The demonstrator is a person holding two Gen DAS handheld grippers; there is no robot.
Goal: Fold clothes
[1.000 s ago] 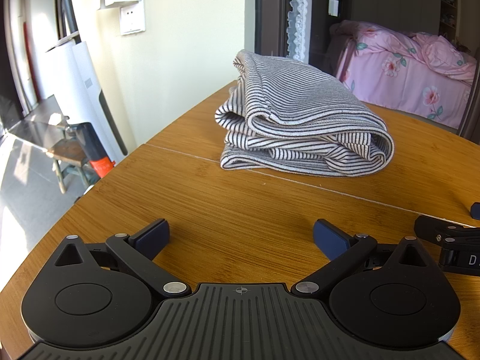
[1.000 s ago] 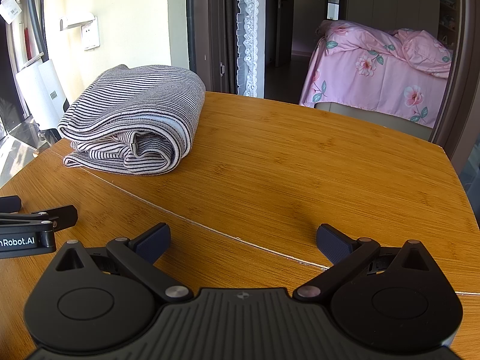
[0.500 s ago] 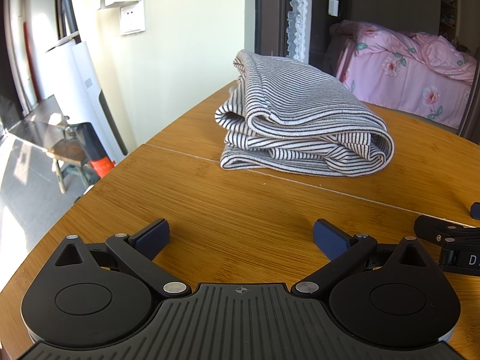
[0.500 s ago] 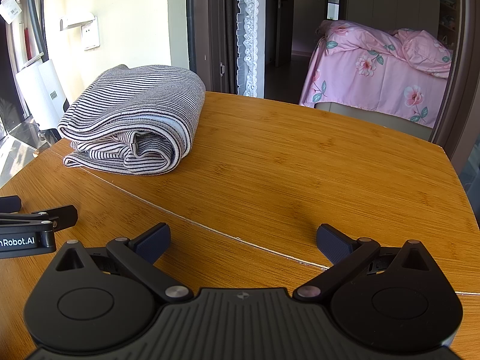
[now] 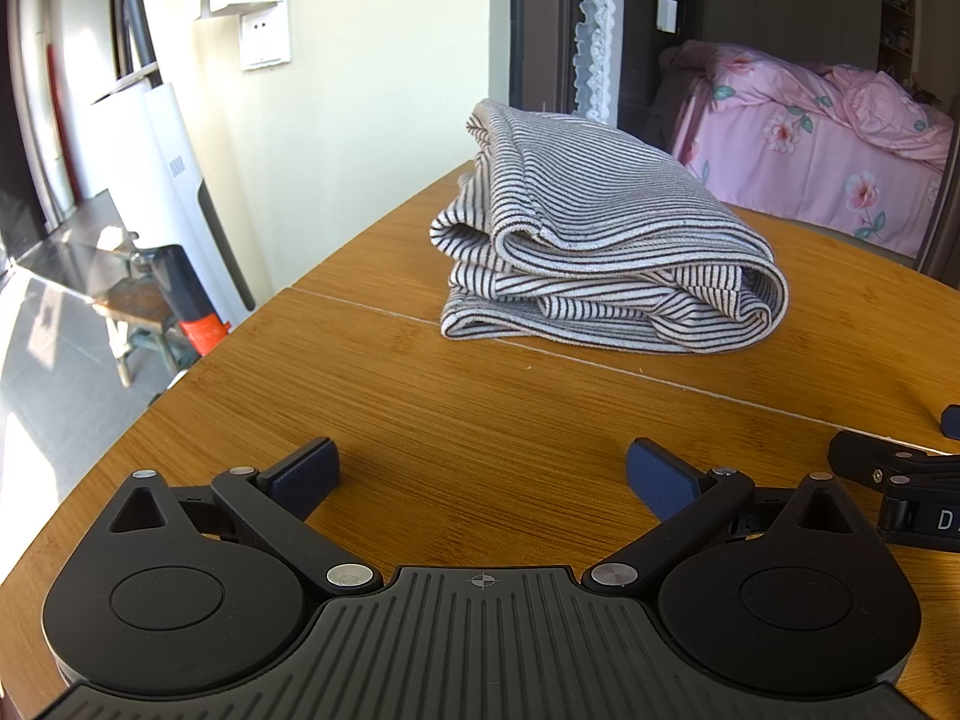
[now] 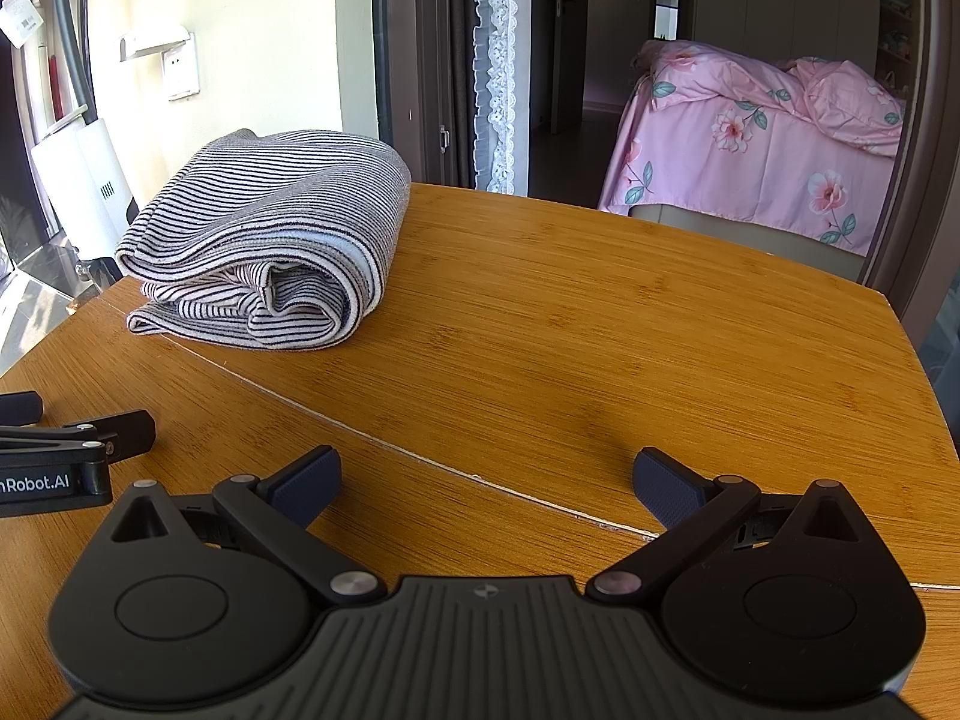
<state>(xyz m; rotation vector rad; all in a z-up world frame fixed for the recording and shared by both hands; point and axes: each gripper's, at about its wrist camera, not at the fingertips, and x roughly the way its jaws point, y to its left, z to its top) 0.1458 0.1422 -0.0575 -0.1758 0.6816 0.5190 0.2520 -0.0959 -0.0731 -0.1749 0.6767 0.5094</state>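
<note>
A folded striped garment (image 5: 606, 252) is seen lying on the wooden table (image 5: 420, 420), well ahead of both tongs and touched by neither. From the left wrist view it is placed beyond the left gripper (image 5: 480, 474), slightly to the right of centre, across the pale seam line (image 5: 660, 381) that runs over the tabletop. From the right wrist view the same garment (image 6: 270, 240) is found far forward and to the left of the right gripper (image 6: 486, 477), near the table's far left edge.

Both tongs are held released: the blue pads of each are spread wide apart, with only bare wood between them, and nothing is gripped. The two tools are kept side by side low over the near part of the table; part of the right one is caught at the right edge of the left view, and part of the left one (image 6: 66, 456) at the left edge of the right view.

One garment is counted, two grippers, and one table.

The garment is patterned with thin dark stripes on a pale ground. It is folded into a thick, compact bundle of several layers, with a rounded fold on its right side and stacked hems shown towards the cameras. Its top surface is smooth and gently domed. A bed with a pink floral cover (image 6: 762, 138) is visible through the doorway behind.
</note>
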